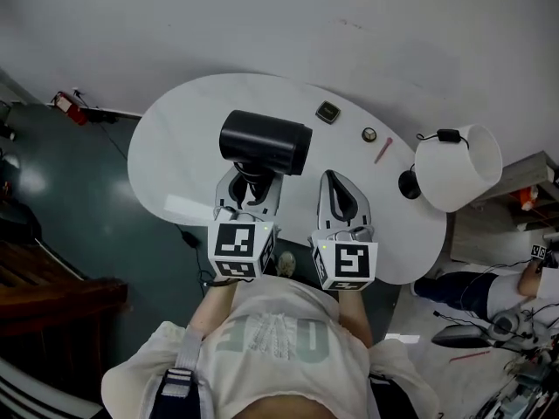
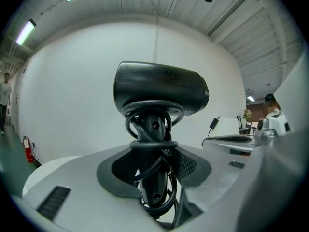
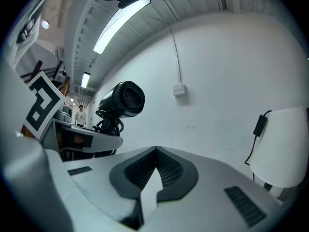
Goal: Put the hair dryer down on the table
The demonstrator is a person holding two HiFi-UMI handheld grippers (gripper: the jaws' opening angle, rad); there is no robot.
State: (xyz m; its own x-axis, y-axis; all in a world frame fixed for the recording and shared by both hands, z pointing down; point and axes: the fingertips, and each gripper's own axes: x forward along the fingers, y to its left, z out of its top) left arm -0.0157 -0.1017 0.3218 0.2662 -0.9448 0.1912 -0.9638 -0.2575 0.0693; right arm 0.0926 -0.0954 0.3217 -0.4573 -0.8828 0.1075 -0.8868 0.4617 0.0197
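Head view: left claw point(image 1: 249, 182) pinches hair dryer point(image 1: 265, 141) above table point(image 1: 175, 160); right claw point(image 1: 335, 180) pressed together.

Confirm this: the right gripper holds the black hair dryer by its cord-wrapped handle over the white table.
Not right. The left gripper holds the black hair dryer by its cord-wrapped handle over the white table; the left gripper view shows its jaws on the handle.

Long ceiling lights point(image 3: 120, 25) lit the room evenly. The head view was dim, with a pale sheen on the white table point(image 1: 175, 147). Both gripper views curved strongly toward black, rounded edges, and their nearest parts looked soft.
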